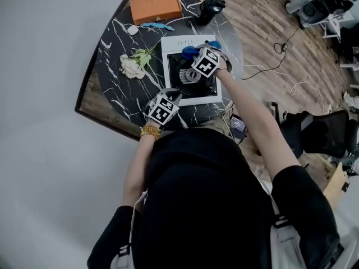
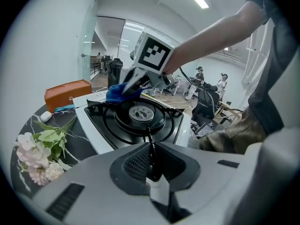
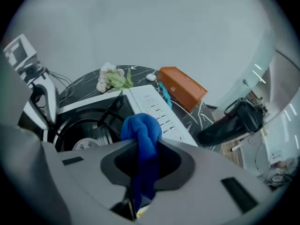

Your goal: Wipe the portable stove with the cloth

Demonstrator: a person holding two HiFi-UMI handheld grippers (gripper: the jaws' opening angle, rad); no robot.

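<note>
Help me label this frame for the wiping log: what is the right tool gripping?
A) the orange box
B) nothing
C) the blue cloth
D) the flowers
C: the right gripper view shows the blue cloth pinched in the right tool, with its bunched end sticking out over the stove.

My right gripper point(image 3: 139, 170) was clamped on the blue cloth point(image 3: 142, 130), which bunched up above the jaws, over the white stove point(image 3: 157, 111). Its black burner well point(image 3: 89, 130) lay to the left, my left gripper point(image 3: 41, 97) beside it. Beyond, on the marbled table point(image 3: 206, 114), lay flowers point(image 3: 111, 80) and an orange box point(image 3: 183, 89).
</note>
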